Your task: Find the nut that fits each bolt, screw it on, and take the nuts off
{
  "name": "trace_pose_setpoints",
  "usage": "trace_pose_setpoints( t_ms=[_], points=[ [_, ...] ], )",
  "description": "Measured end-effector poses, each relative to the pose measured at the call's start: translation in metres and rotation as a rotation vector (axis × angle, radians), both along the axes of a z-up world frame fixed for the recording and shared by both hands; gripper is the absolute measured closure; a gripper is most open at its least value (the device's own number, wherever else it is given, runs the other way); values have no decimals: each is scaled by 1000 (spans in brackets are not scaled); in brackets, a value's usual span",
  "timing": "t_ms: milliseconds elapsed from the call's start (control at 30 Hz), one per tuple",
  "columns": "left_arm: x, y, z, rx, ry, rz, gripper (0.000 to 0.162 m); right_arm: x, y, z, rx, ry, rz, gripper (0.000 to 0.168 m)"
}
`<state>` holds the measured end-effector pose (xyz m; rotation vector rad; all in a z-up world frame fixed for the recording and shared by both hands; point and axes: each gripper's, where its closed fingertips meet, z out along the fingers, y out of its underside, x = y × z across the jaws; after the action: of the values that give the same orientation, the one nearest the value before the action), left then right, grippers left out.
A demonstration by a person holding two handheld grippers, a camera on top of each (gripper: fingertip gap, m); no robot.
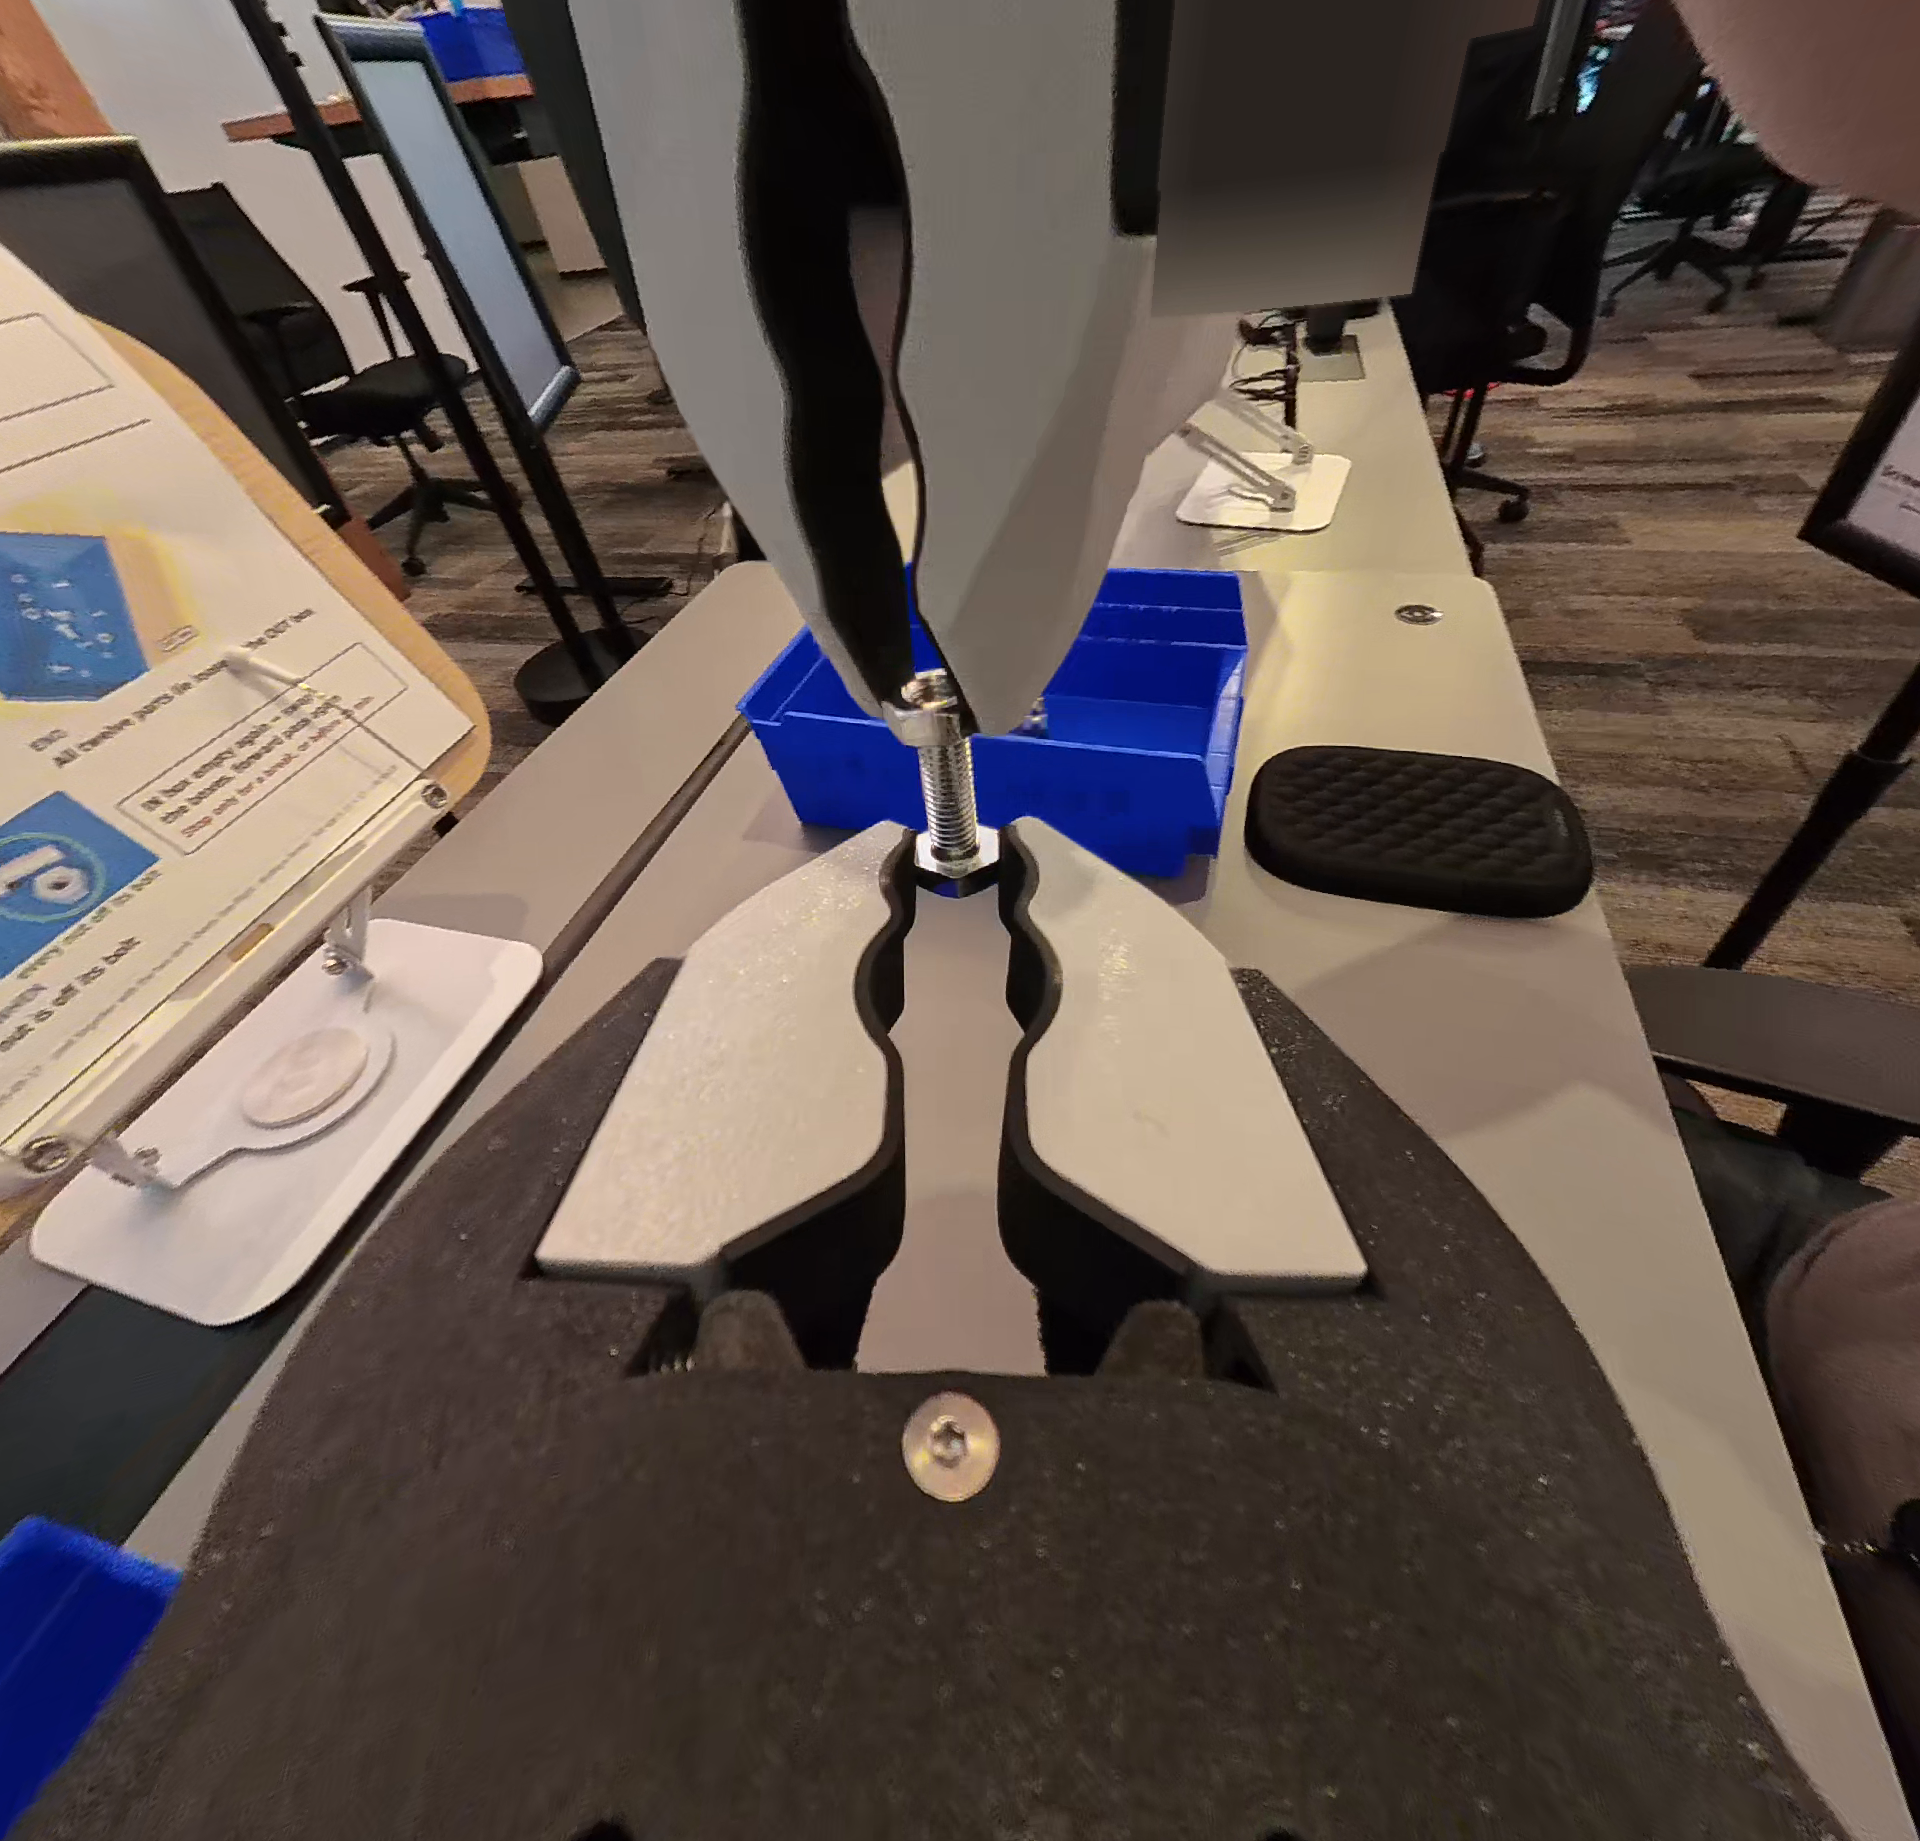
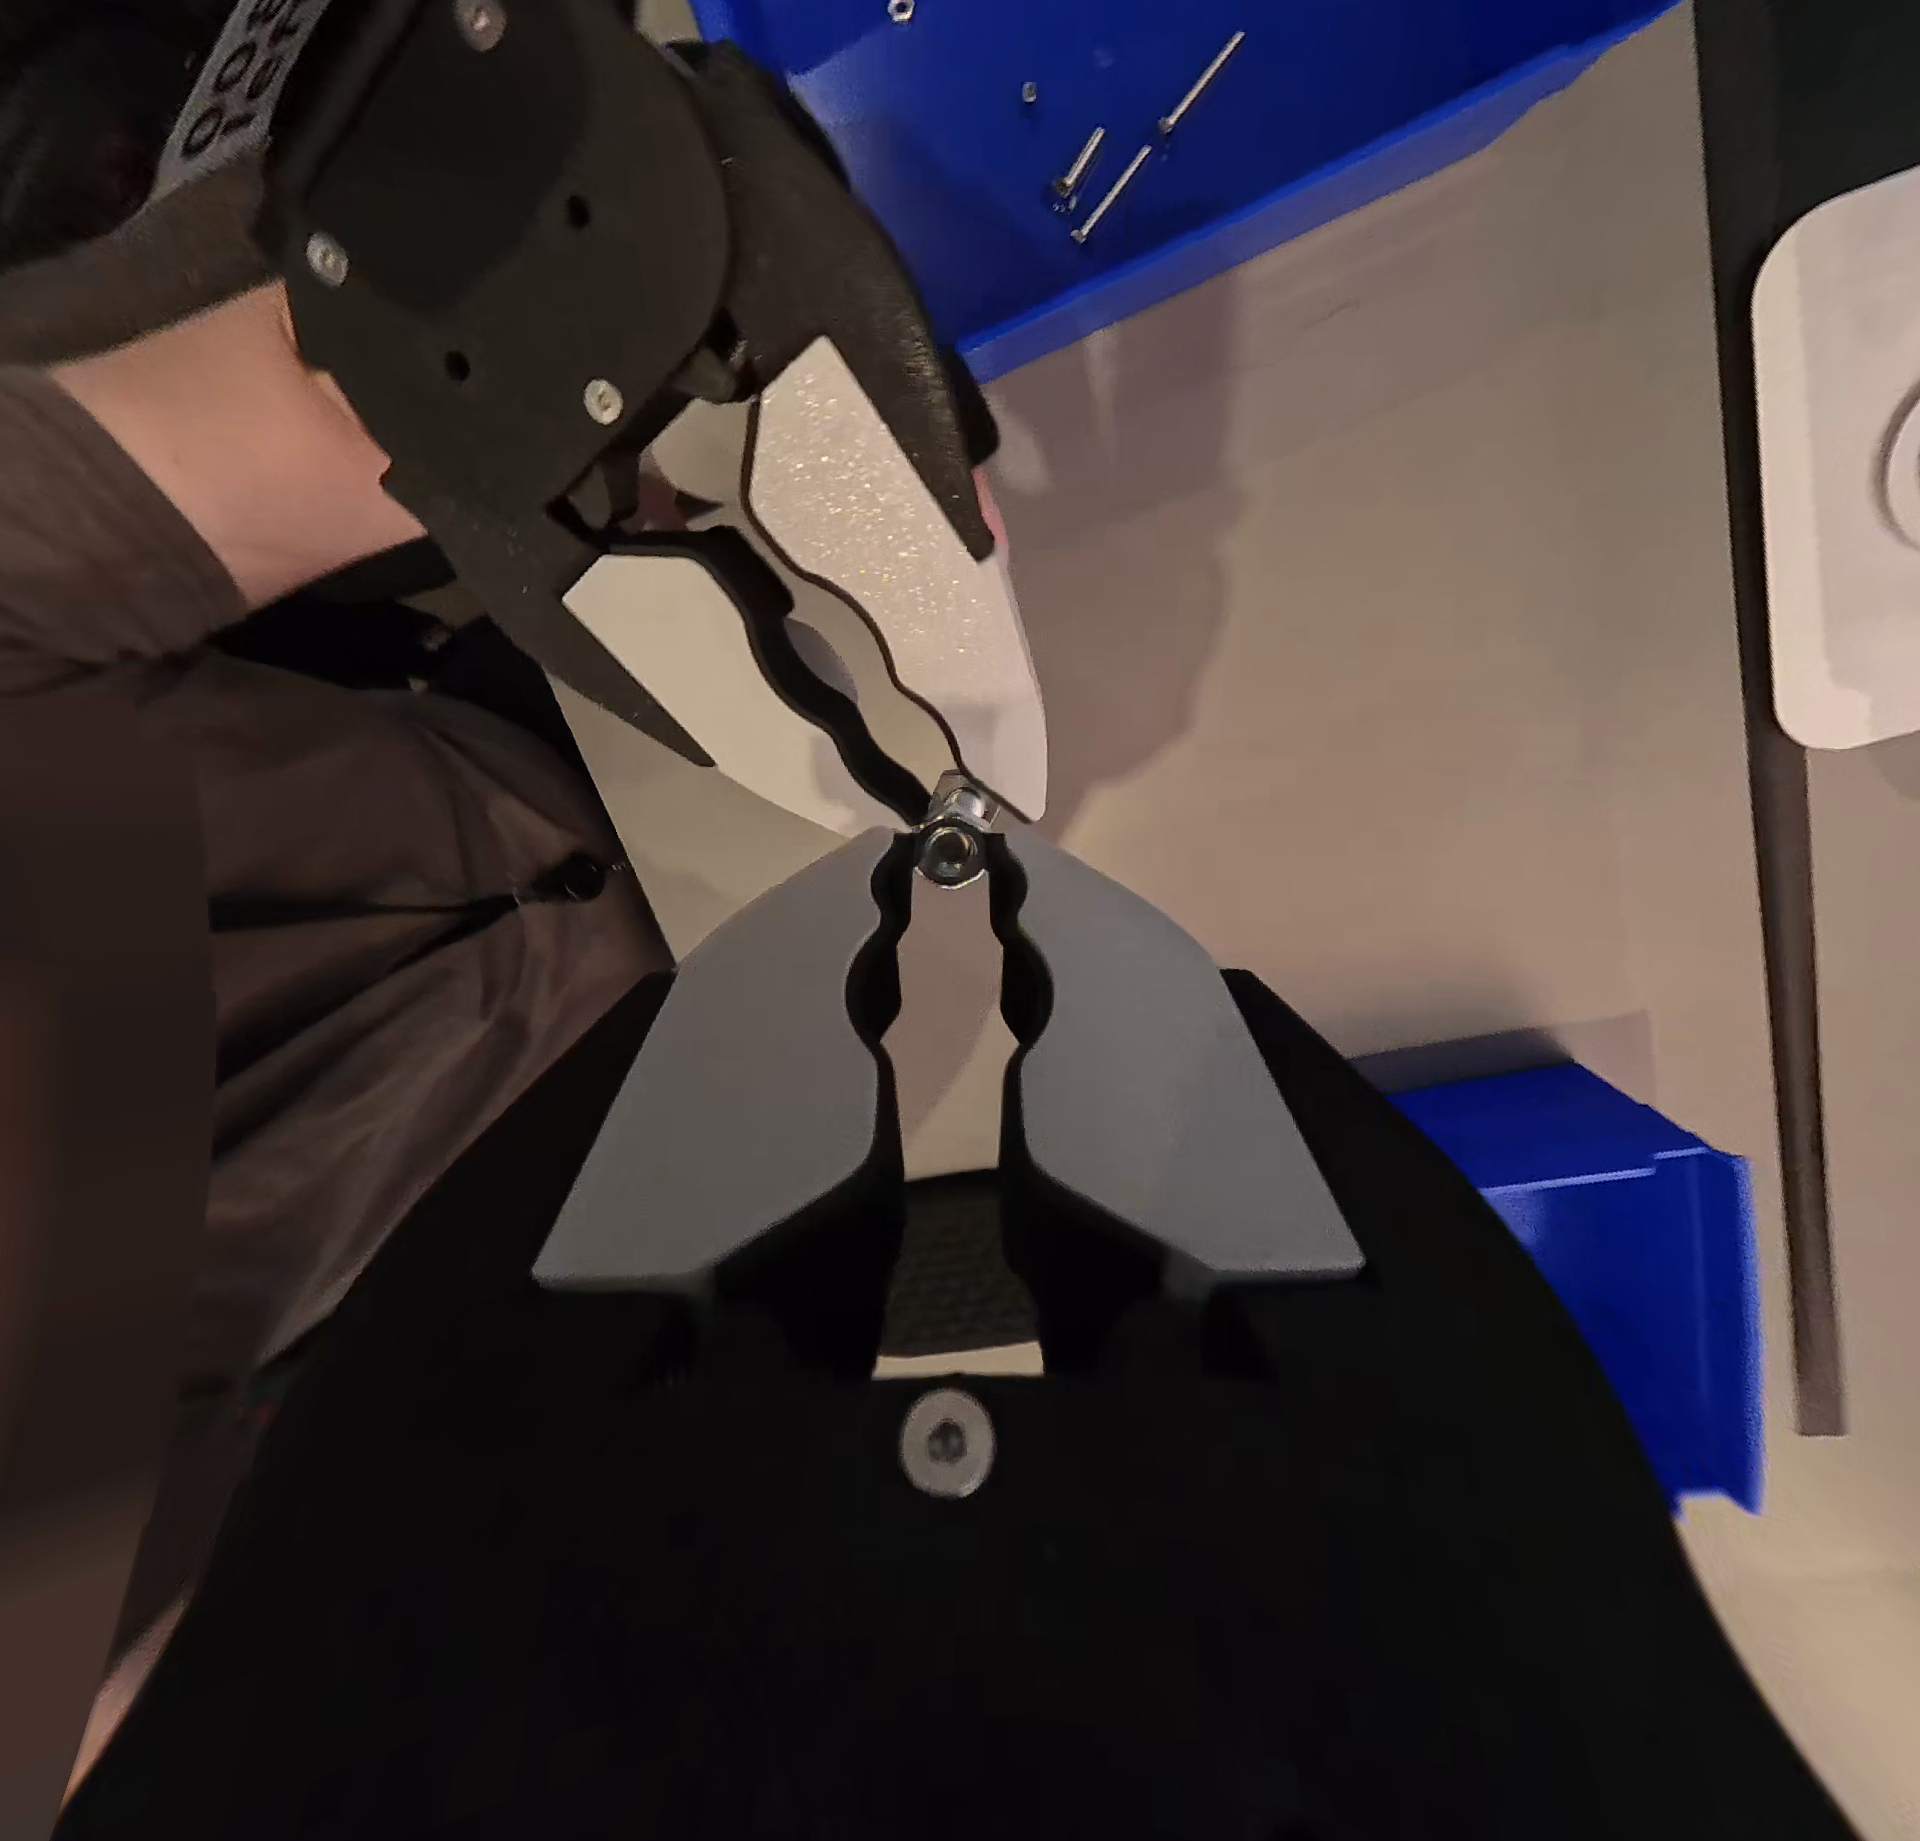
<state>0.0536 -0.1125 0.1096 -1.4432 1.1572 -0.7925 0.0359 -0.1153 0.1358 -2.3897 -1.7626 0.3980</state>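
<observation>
A silver bolt [image 1: 951, 796] stands upright in the air between my two grippers. In the left wrist view, my left gripper [image 1: 956, 859] is shut on a hex nut [image 1: 957, 864] at the bolt's lower end. My right gripper [image 1: 928, 711] comes down from above, shut on the bolt's head. In the right wrist view, my right gripper [image 2: 951, 849] holds the bolt head [image 2: 949, 849] end-on. My left gripper [image 2: 961, 802] reaches in from the upper left, and the nut [image 2: 958, 800] shows just behind the head.
A blue bin [image 2: 1507, 129] on the grey table [image 1: 1382, 669] holds several loose bolts and nuts. Another blue bin [image 2: 1621, 1272] sits at the lower right. A black padded rest [image 1: 1418, 830] lies to the right. An instruction board [image 1: 156, 752] on a stand is to the left.
</observation>
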Motion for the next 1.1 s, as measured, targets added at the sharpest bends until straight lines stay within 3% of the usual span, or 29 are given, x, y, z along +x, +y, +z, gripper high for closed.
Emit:
trace_pose_setpoints(
  t_ms=[267,500,1100],
  points=[
    [-5,14,-2,43,50,153,147,-2,12,-1,-43,52,-204,153],
    [-9,20,1,61,49,227,147,-5,17,1,-42,91,-283,153],
    [-12,22,4,72,30,232,148,-10,20,4,4,87,-249,152]
  ],
)
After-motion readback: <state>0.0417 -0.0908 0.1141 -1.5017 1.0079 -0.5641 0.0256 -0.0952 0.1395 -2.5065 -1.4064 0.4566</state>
